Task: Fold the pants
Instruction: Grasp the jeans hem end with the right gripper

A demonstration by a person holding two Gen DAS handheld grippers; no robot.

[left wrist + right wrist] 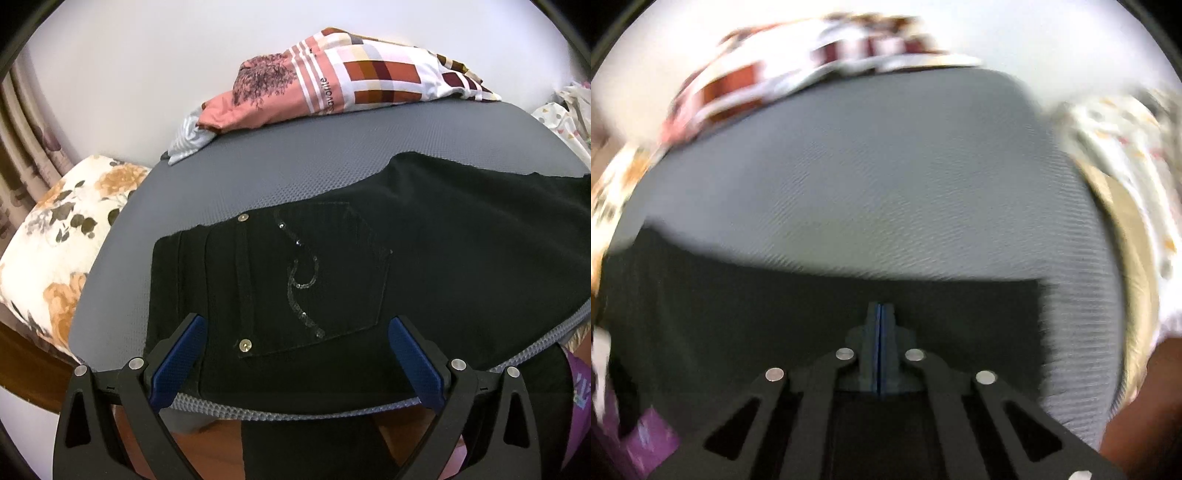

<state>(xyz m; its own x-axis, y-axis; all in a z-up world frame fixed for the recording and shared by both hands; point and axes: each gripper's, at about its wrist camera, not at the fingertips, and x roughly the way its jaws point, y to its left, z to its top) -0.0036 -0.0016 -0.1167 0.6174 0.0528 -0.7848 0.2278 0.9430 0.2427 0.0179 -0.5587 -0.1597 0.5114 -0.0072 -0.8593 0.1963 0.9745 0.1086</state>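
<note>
Flat on dimpled grey mat (258,177): black pants (424,251), sequin-swirl pocket; left claw (295,328) spread, right claw (880,308) pressed together.

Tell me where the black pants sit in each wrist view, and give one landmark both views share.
Left wrist view: the black pants fill the centre and right of the picture, waistband at left, sequinned back pocket in the middle.
Right wrist view: the pants cross the lower half, blurred.
Shared landmark: the grey textured mat under them.
</note>
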